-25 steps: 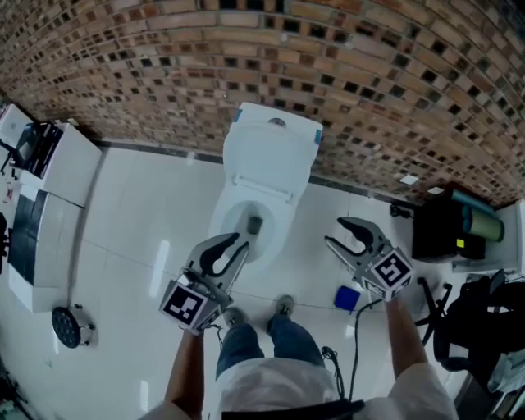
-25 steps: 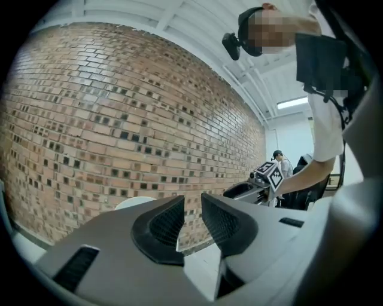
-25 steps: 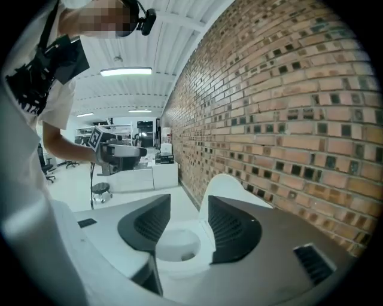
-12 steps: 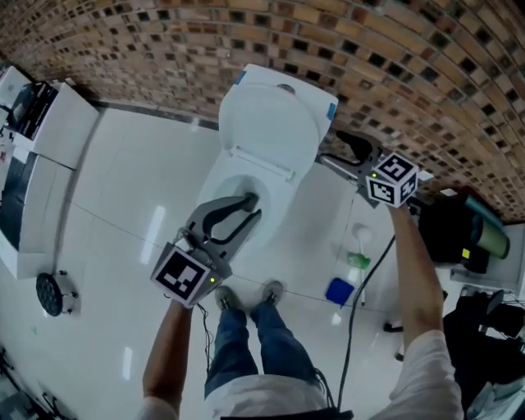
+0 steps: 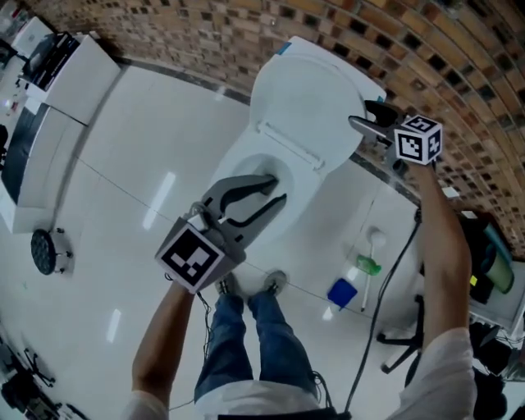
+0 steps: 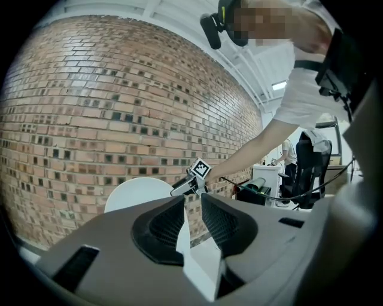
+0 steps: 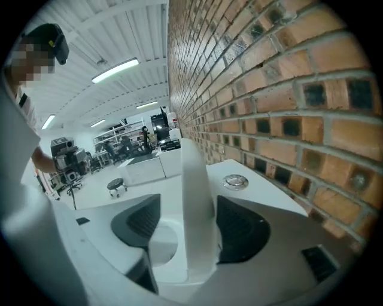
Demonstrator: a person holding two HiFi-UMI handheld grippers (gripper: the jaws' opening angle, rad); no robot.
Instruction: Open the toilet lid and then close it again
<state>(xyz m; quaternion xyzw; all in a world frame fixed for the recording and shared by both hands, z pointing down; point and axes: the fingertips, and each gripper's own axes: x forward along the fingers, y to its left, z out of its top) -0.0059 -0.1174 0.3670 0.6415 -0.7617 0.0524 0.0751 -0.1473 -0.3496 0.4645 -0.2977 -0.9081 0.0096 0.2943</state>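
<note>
White floor (image 5: 148, 123) — brick wall (image 5: 189, 25) — toilet (image 5: 305, 107)

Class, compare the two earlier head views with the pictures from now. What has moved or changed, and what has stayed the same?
The right gripper swung from low beside the person's right leg up to the edge of the raised white plastic toilet lid. Its jaws have just been opening and now straddle that edge without clamping it. Unchanged: the lid stands upright, and the left gripper is over the white ceramic bowl, narrowly open and empty.
</note>
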